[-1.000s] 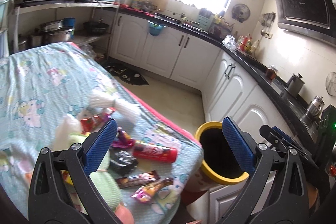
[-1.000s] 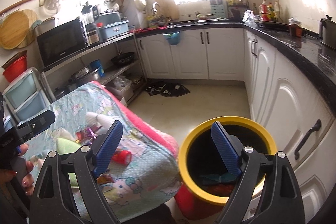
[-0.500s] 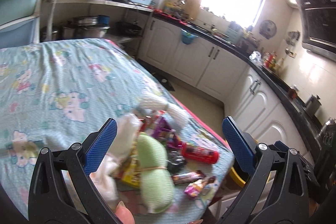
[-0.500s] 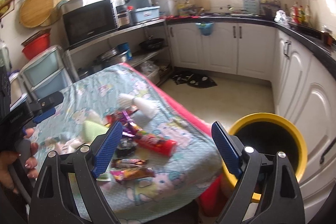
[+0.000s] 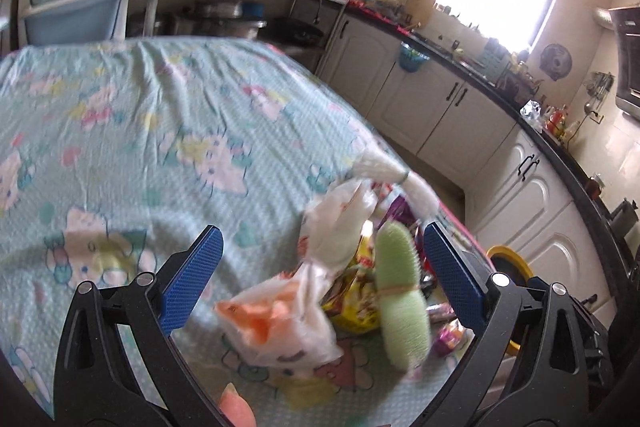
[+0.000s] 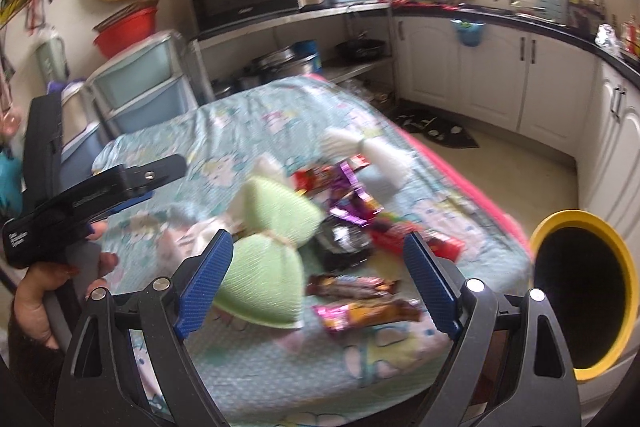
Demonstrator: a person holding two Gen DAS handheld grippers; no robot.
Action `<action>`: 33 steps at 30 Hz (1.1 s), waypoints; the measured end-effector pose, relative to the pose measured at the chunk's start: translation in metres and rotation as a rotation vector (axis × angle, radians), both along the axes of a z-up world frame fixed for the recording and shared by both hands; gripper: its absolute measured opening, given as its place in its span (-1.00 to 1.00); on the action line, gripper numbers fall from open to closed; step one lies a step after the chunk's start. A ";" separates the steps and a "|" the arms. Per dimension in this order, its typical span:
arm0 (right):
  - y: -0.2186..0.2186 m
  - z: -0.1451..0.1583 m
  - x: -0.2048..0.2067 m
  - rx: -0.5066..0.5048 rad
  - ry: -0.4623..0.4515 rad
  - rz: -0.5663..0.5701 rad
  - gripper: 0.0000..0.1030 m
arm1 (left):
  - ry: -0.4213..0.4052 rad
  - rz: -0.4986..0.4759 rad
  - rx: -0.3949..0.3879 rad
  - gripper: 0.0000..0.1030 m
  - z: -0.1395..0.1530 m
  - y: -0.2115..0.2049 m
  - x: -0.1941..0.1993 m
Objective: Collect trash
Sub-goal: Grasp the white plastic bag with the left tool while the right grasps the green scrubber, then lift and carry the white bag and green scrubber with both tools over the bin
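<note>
Both grippers are held wide open, nothing gripped: left gripper (image 5: 322,269), right gripper (image 6: 318,281). Trash pile (image 6: 352,227) is seen on the tablecloth (image 5: 160,131) near its corner; yellow-rimmed bin (image 6: 584,311) is stood just beside that corner

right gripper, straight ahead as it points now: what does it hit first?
Likely the snack wrappers lying on the tablecloth, between the open fingers of the right gripper; the green sponge sits just left. Depth is unclear.
</note>
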State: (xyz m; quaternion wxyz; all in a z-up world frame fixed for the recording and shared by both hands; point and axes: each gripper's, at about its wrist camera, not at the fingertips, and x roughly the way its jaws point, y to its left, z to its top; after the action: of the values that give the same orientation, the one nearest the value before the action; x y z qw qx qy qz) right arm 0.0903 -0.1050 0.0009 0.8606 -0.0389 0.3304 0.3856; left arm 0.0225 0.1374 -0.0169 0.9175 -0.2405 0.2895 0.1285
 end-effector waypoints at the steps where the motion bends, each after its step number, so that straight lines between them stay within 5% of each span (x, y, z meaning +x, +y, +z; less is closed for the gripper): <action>1: 0.005 -0.003 -0.003 -0.008 0.004 0.017 0.64 | 0.008 -0.005 -0.018 0.79 -0.005 0.002 -0.001; 12: 0.050 -0.046 -0.030 -0.153 -0.029 0.142 0.67 | 0.078 -0.048 -0.188 0.79 -0.052 0.020 -0.002; 19: 0.072 -0.063 -0.037 -0.218 -0.122 0.143 0.64 | 0.097 -0.058 -0.249 0.44 -0.064 0.026 -0.004; 27: 0.081 -0.071 -0.029 -0.241 -0.136 0.132 0.10 | 0.116 -0.076 -0.271 0.16 -0.069 0.029 -0.006; 33: 0.075 -0.066 -0.024 -0.214 -0.122 0.115 -0.21 | 0.100 -0.083 -0.260 -0.25 -0.063 0.031 -0.007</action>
State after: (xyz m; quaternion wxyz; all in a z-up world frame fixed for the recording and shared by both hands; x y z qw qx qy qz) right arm 0.0666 -0.0304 -0.0647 0.8466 -0.1727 0.3138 0.3936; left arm 0.0151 0.1680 -0.0796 0.8676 -0.3383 0.3589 0.0639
